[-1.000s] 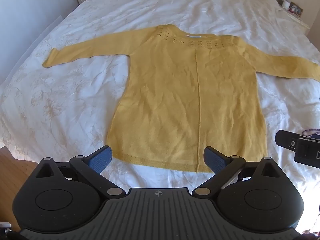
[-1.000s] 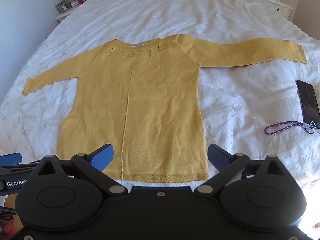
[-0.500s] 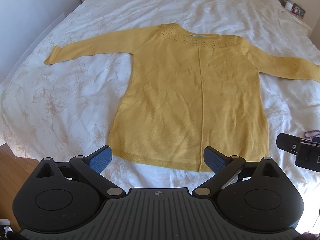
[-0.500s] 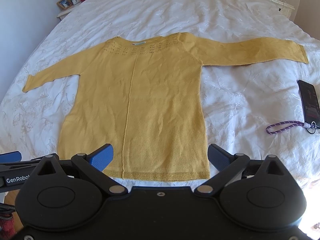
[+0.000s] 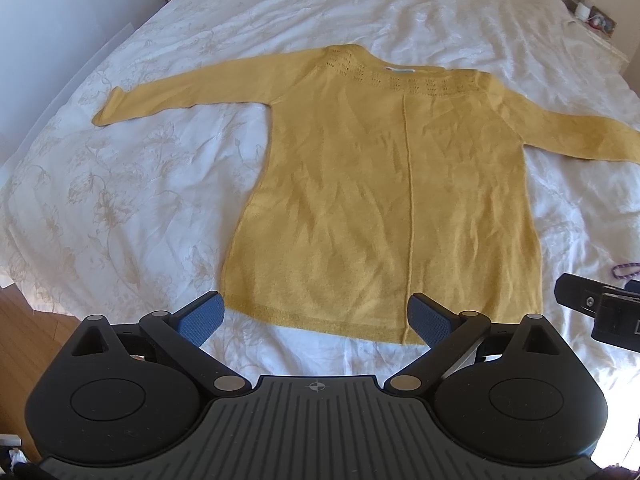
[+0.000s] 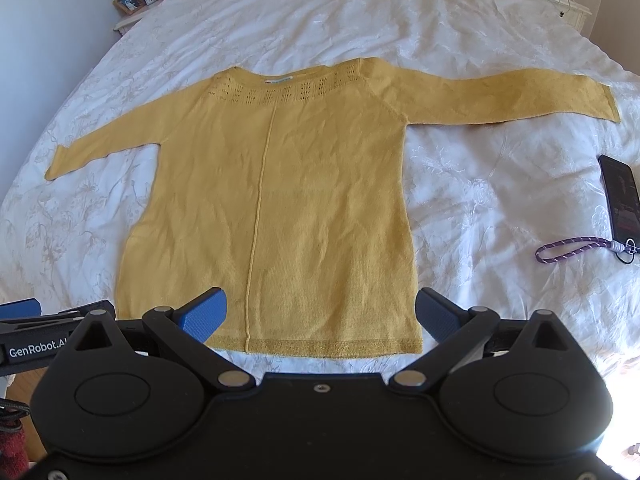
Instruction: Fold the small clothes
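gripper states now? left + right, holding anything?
Left gripper: open, holding nothing, hovering at the hem of the yellow sweater.
Right gripper: open, holding nothing, also over the hem.

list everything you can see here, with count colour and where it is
mustard-yellow knitted long-sleeved sweater: 1, yellow, spread flat on the bed, both sleeves out to the sides, hem nearest the grippers
white bedspread with faint floral pattern: 1, white and beige, covers the bed under the sweater
black smartphone: 1, black, on the bedspread right of the sweater
purple braided wrist strap: 1, purple, beside the phone's near end
cream bedside tables: 2, cream, at the bed's far corners, small items on top
framed photo: 1, brown frame, on the far-left table
left gripper: 1, black with blue pads, open, above the hem
right gripper: 1, black with blue pads, open, above the hem
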`<state>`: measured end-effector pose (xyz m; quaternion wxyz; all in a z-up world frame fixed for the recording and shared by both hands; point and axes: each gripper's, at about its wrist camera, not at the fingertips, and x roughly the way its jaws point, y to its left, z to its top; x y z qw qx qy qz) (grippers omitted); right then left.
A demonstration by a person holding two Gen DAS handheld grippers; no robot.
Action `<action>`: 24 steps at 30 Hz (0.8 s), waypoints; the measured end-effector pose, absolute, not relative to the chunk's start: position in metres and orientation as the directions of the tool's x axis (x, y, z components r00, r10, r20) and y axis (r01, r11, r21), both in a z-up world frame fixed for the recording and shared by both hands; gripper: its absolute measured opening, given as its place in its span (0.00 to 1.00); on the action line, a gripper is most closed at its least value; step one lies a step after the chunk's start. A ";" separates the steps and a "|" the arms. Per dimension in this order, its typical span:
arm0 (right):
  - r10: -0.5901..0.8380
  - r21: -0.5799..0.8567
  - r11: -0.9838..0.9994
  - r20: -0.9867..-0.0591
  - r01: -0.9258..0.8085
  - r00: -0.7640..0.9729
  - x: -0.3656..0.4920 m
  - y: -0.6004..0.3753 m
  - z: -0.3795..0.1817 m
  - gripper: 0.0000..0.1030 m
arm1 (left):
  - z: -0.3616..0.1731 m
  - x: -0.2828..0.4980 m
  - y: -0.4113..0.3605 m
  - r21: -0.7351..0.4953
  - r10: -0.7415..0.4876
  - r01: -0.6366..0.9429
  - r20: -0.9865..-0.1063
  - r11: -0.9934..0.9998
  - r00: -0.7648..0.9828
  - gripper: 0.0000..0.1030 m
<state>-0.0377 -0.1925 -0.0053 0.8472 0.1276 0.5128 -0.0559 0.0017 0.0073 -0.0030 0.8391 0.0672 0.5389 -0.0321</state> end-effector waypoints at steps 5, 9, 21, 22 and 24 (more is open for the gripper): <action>0.039 0.158 0.962 -0.885 0.222 0.464 -0.037 -0.191 -0.006 0.97 | -0.004 0.003 0.008 0.077 0.019 0.124 -0.911 0.989 0.413 0.96; 0.042 0.157 0.963 -0.888 0.217 0.458 -0.035 -0.190 -0.007 0.97 | -0.005 0.004 0.009 0.079 0.022 0.123 -0.913 0.989 0.407 0.96; 0.042 0.147 0.966 -0.900 0.211 0.433 -0.028 -0.189 -0.013 0.97 | -0.012 0.011 0.012 0.073 0.024 0.115 -0.924 0.991 0.382 0.96; 0.042 0.145 0.967 -0.901 0.209 0.431 -0.027 -0.188 -0.014 0.97 | -0.013 0.013 0.013 0.074 0.025 0.115 -0.925 0.991 0.380 0.96; 0.044 0.144 0.968 -0.903 0.205 0.427 -0.024 -0.186 -0.014 0.97 | -0.015 0.016 0.013 0.076 0.028 0.115 -0.927 0.990 0.373 0.96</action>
